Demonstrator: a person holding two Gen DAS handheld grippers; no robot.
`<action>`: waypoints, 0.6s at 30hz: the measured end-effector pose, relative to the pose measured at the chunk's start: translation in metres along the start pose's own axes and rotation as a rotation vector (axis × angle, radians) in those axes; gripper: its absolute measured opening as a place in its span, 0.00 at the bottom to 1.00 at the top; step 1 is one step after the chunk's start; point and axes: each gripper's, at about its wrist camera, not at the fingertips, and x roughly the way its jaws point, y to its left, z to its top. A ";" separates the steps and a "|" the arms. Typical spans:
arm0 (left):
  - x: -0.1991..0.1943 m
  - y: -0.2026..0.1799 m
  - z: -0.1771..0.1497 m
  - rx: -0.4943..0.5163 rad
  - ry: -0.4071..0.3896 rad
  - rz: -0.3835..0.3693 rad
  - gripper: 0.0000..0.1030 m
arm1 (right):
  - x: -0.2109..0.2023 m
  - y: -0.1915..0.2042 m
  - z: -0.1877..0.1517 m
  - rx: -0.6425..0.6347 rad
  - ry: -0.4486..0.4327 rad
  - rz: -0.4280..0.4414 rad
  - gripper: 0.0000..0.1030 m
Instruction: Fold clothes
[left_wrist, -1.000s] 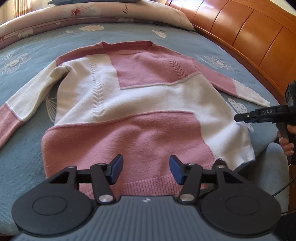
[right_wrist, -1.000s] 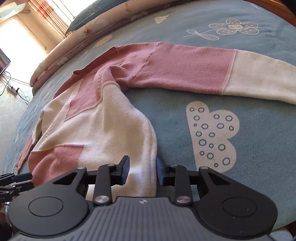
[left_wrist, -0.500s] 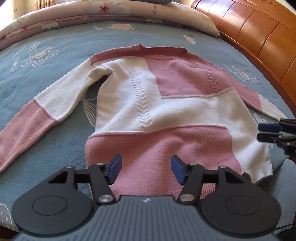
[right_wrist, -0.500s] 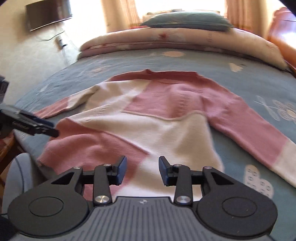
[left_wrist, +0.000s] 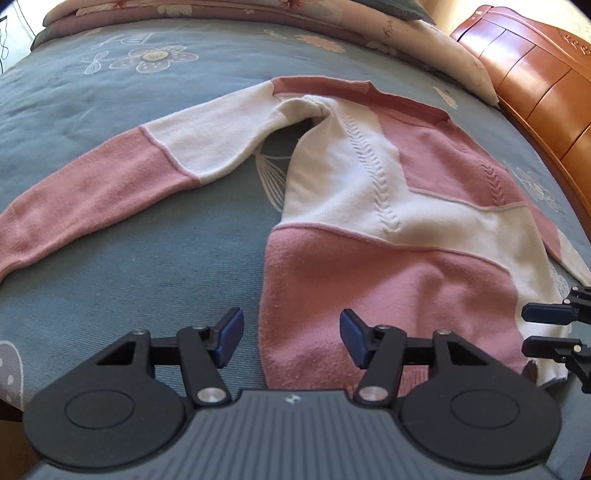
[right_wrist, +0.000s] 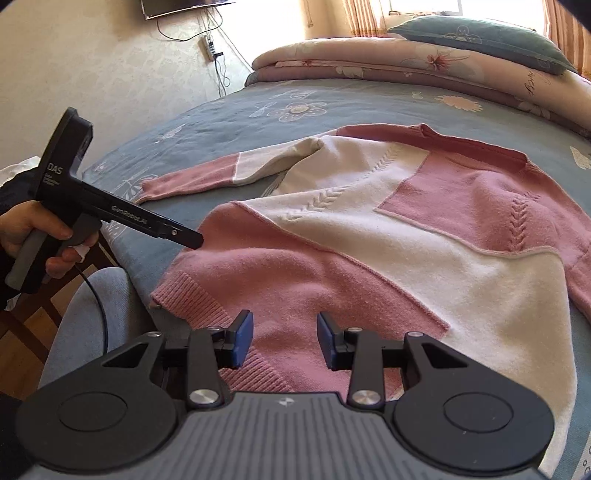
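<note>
Two claws hang over a pink-and-cream sweater (left_wrist: 388, 221) that lies flat, front up, on a bed (left_wrist: 147, 277) with a blue flowered cover.

In the left wrist view, the sweater's sleeve (left_wrist: 110, 184) stretches out to the left, cream near the shoulder and pink toward the cuff, flat on the cover. Right of it comes the body, collar toward the far side and pink hem toward the camera. The left claw (left_wrist: 291, 341) stands spread above the hem's left corner: its left blue pad is over bare cover, its right pad over pink knit, and nothing is pinched between them. At the far right edge the right claw (left_wrist: 543, 330) shows from the side, its two fingers apart, just off the cream corner of the hem. A wooden headboard (left_wrist: 535, 85) fills the upper right corner.

In the right wrist view, a hand (right_wrist: 33, 236) at the left grips the left claw's handle, and that claw's tip (right_wrist: 192, 240) points at the pink left edge of the sweater. To the right, the right claw (right_wrist: 284, 341) is spread over the ribbed hem, its jaws having just been opening, with knit below the gap but no pad pressing it. A folded quilt (right_wrist: 406, 62) and a pillow (right_wrist: 480, 37) lie at the far end of the bed.
</note>
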 end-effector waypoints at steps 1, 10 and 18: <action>0.001 -0.001 0.000 0.002 0.001 0.003 0.56 | 0.002 0.003 0.001 -0.012 0.003 0.015 0.41; -0.039 -0.054 -0.005 0.377 -0.095 -0.045 0.57 | 0.024 0.021 -0.002 -0.161 0.088 0.043 0.45; -0.030 -0.142 -0.055 0.959 -0.045 -0.127 0.59 | 0.004 -0.017 -0.010 -0.046 0.114 0.006 0.48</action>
